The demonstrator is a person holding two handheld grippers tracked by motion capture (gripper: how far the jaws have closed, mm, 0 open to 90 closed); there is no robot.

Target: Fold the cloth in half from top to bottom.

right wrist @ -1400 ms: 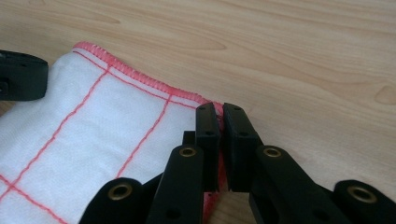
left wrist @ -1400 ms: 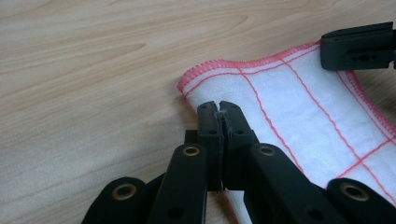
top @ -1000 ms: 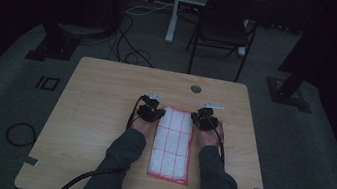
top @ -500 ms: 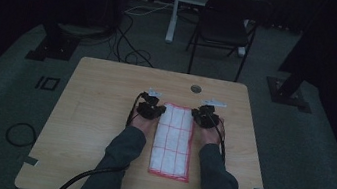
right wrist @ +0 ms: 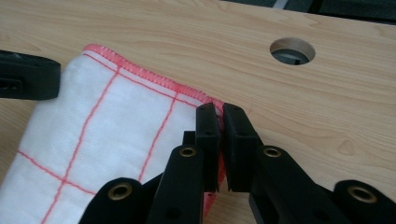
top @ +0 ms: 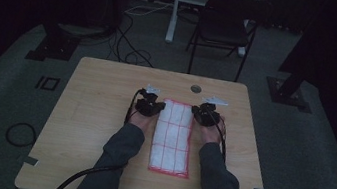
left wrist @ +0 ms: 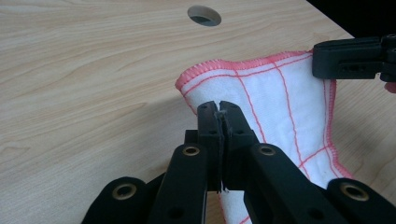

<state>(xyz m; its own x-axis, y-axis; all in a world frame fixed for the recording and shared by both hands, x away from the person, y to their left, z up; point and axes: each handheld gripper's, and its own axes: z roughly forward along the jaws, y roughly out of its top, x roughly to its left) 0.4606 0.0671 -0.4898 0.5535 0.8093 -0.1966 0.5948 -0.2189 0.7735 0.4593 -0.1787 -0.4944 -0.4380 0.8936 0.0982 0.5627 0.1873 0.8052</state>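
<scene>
A white cloth point(top: 173, 135) with a red grid and red hem lies as a long folded strip down the middle of the wooden table point(top: 93, 113). My left gripper point(top: 153, 106) is shut on the cloth's far left edge point(left wrist: 205, 100), which is lifted a little off the wood. My right gripper point(top: 202, 114) is shut on the far right edge point(right wrist: 205, 100) of the cloth. In the left gripper view my left gripper point(left wrist: 219, 106) pinches the fabric between its jaws. The right gripper point(right wrist: 220, 111) does the same in its own view.
A round cable hole point(top: 195, 88) sits in the table just beyond the cloth. A black folding chair point(top: 227, 27) and cables point(top: 128, 43) stand on the floor behind the table. Bare wood lies to the left and right of the arms.
Both grippers have closed in on the cloth's far corners and moved slightly toward the person with its far edge; the strip looks a bit shorter.
</scene>
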